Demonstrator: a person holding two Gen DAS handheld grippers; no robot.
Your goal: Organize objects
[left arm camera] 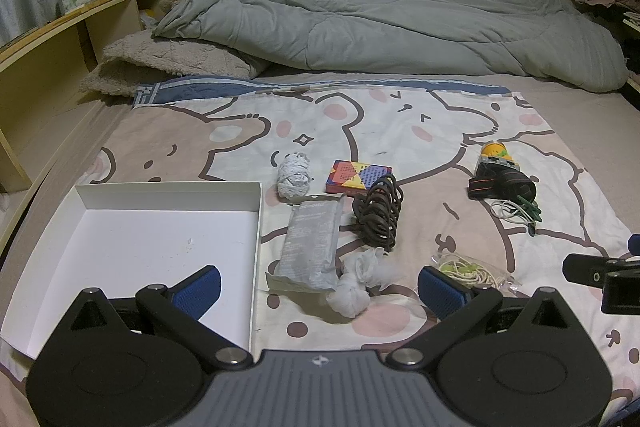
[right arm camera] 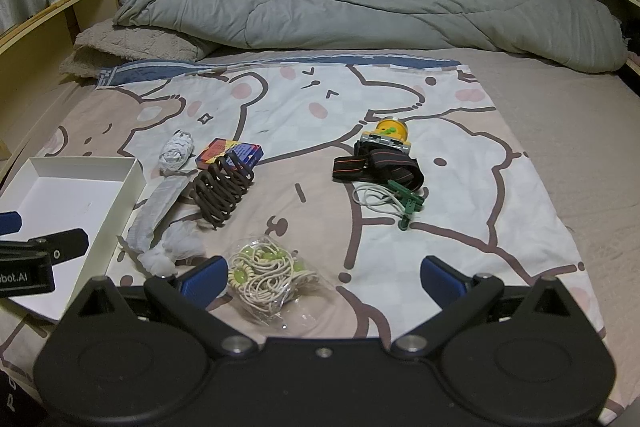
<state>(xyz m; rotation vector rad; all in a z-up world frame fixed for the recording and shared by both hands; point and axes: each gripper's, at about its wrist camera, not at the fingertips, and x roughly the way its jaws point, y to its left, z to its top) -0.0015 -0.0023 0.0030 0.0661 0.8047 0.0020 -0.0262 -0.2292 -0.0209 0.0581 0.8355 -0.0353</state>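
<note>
The white tray (left arm camera: 168, 227) lies at the near left of the cartoon blanket (left arm camera: 400, 131), and nothing is inside it yet. The things I must put in order are all outside it, to its right: the grey foil packet (left arm camera: 310, 243) just beside its right wall, the crumpled white bag (left arm camera: 358, 283) at the packet's near end, the brown coiled cord (left arm camera: 378, 217), the colourful box (left arm camera: 356, 177) and the small white bundle (left arm camera: 294, 175) farther away. The bag of pale elastic bands (right arm camera: 268, 273) lies near, and the yellow headlamp with its strap (right arm camera: 380, 155) and the green clips (right arm camera: 408, 201) are far to the right.

I judge the soft things are the danger. The blanket is loose, so a low pinch may catch cloth together with the bag. The plastic is slippery, and the coil may open if I take only one loop. The light tray may slide if I bump its wall.

My left gripper (left arm camera: 318, 287) hovers low, fingers wide apart, over the tray's right wall and the white bag, holding nothing. My right gripper (right arm camera: 320, 277) is also spread wide and empty, with the band bag between its fingers.
</note>
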